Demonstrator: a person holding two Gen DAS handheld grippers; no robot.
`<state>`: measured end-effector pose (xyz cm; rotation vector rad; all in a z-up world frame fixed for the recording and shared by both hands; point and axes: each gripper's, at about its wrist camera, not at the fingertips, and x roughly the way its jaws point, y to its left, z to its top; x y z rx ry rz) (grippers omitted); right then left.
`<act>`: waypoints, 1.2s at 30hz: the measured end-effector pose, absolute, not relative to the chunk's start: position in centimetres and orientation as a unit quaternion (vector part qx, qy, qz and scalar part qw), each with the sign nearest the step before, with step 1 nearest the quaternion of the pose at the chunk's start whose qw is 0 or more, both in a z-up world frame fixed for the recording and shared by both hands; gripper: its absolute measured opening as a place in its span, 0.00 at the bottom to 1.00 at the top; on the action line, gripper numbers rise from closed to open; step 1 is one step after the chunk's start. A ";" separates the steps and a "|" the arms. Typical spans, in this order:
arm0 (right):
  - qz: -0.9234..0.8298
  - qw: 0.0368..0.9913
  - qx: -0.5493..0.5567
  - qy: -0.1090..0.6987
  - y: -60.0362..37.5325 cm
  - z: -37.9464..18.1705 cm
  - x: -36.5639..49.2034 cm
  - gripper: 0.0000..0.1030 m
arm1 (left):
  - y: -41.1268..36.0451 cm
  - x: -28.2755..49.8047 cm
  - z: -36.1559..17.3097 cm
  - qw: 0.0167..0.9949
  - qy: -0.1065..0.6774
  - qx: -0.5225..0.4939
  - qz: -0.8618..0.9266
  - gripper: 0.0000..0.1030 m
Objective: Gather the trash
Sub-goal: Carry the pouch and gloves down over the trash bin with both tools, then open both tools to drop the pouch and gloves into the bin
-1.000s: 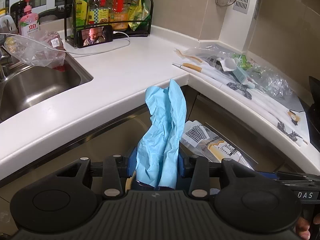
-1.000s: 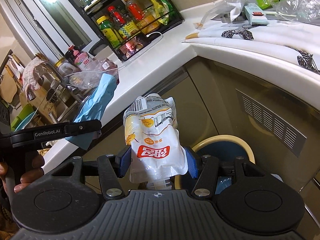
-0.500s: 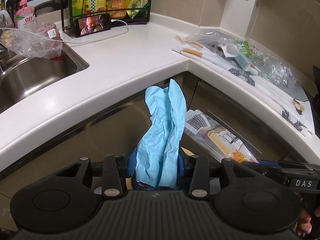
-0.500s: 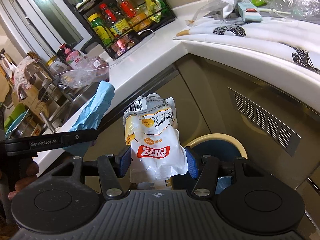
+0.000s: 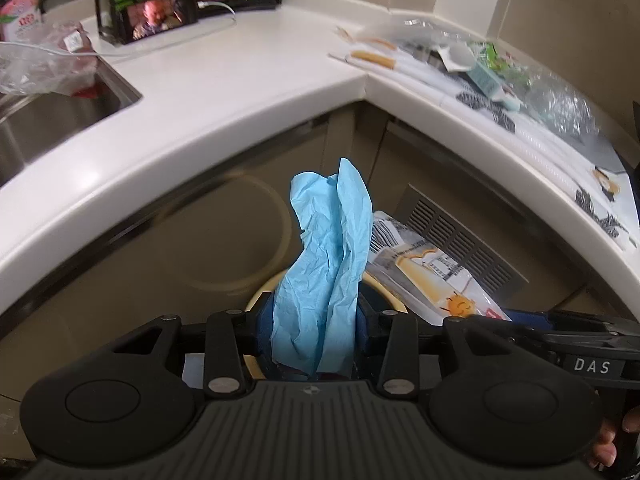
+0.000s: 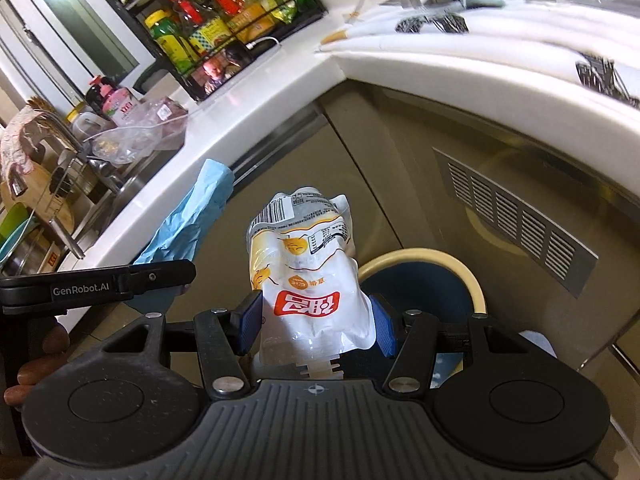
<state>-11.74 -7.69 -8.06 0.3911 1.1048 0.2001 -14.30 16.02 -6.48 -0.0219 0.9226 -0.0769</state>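
My left gripper (image 5: 314,328) is shut on a crumpled light blue glove (image 5: 328,264) that stands up between its pads. My right gripper (image 6: 316,322) is shut on an empty white drink pouch (image 6: 308,280) with a red label and a barcode. Both hang below the counter edge, over a round bin with a cream rim (image 6: 448,266) and a dark blue inside; its rim also shows in the left wrist view (image 5: 260,292) behind the glove. The pouch (image 5: 432,276) and right gripper show at the right of the left wrist view; the glove (image 6: 188,224) shows at the left of the right wrist view.
A white L-shaped counter (image 5: 224,92) curves above cabinet fronts with a vent grille (image 6: 516,216). On it are a sink (image 5: 44,120), a plastic bag (image 5: 36,68), a black rack of bottles (image 6: 224,28), a phone (image 5: 160,14), and wrappers and chopsticks (image 5: 472,64).
Both grippers have dropped lower with their loads, from counter height to in front of the cabinets. The bin rim has come closer under them. Both stay shut.
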 end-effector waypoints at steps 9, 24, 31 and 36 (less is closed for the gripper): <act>0.071 0.817 0.191 0.539 -9.0 -10.3 -11.4 0.57 | 14.8 -12.4 -8.5 0.874 0.484 0.003 -0.044 0.43; 0.036 0.780 0.195 0.593 -10.6 -17.4 -8.9 0.57 | 12.5 -6.6 -16.8 0.816 0.574 0.038 -0.054 0.43; 0.013 0.758 0.184 0.626 -11.2 -21.7 -7.4 0.57 | 12.0 -3.5 -21.3 0.790 0.609 0.062 -0.043 0.43; -0.007 0.736 0.177 0.653 -11.2 -24.7 -6.7 0.57 | 12.1 -2.1 -23.7 0.775 0.628 0.068 -0.040 0.43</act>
